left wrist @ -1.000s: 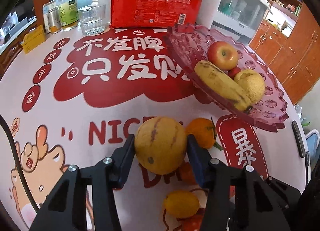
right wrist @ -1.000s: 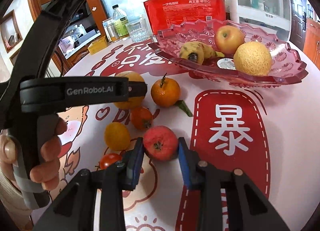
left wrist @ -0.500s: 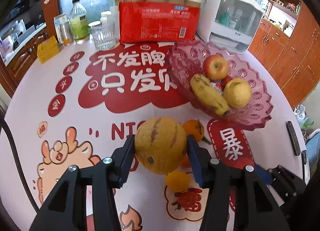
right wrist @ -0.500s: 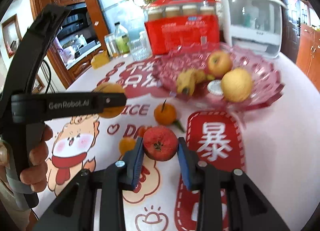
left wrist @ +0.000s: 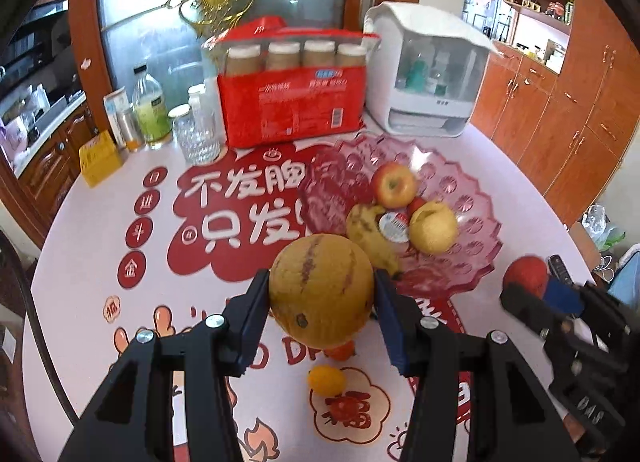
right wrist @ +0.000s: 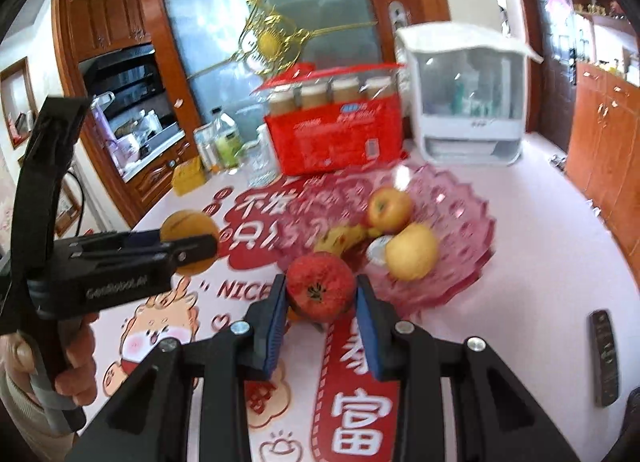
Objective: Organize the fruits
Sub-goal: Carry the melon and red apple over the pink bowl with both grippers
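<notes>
Both grippers lifted above the printed tablecloth [left wrist: 120, 222], each clamped on a fruit.

Left gripper [left wrist: 322, 294] pinching a round, dull-yellow melon [left wrist: 320, 290] with purple streaks between blue pads; right gripper [right wrist: 321, 298] squeezing a smooth red fruit [right wrist: 320, 286], dark calyx facing the lens. Just beyond, scalloped pink glass bowl [left wrist: 472, 222] holding a glossy apple [left wrist: 394, 185], speckled banana [left wrist: 370, 234], rough yellow pear [left wrist: 434, 227]. Small oval yellow fruit [left wrist: 326, 380] lying on the cloth below.
</notes>
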The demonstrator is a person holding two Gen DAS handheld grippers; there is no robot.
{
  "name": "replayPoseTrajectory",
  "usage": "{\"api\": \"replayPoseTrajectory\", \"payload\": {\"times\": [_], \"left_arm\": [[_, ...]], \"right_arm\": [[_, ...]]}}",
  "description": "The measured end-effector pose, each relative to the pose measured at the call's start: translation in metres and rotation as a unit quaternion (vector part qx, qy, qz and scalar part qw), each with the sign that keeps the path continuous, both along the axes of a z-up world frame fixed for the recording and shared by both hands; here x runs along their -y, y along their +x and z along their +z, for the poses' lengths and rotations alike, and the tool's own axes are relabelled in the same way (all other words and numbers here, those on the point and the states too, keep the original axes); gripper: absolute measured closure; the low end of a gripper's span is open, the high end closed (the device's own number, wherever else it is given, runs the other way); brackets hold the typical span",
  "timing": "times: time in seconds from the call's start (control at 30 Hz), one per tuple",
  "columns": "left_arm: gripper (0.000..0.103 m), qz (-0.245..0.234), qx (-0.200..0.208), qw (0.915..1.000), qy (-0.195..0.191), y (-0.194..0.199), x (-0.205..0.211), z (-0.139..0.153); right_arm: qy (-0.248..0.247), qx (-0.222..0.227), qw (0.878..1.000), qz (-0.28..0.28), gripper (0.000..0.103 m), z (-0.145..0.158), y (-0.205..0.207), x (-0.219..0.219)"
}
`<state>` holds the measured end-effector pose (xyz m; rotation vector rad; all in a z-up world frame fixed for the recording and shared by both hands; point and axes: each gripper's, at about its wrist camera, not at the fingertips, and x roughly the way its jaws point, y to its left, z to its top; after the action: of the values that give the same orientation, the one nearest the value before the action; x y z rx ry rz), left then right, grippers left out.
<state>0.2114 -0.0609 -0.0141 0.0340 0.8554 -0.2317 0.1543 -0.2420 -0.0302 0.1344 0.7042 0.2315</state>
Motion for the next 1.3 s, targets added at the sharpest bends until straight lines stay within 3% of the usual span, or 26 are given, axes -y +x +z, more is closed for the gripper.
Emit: {"api": "replayPoseTrajectory", "payload": {"times": [0.5,0.77,0.97,1.3], "left_arm": [[0.054,-0.001,0.027,0.9996,0.010,0.035,0.023,0.039],[0.053,0.002,0.038,0.9991,0.021,0.062,0.036,0.049],[0.054,0.012,0.030,0.9994,0.012,0.090,0.045,0.034],[0.054,0.013,-0.017,0.9996,0.018,0.123,0.061,-0.019]], "right_arm": [[-0.024,0.041,0.997,-0.054,0.070,0.066,0.042,0.043],[-0.021,0.034,0.997,-0.070,0.070,0.080,0.081,0.052],[-0.023,0.012,0.997,-0.068,0.070,0.067,0.107,0.050],[-0.031,-0.055,0.997,-0.053,0.070,0.009,0.135,0.039]]}}
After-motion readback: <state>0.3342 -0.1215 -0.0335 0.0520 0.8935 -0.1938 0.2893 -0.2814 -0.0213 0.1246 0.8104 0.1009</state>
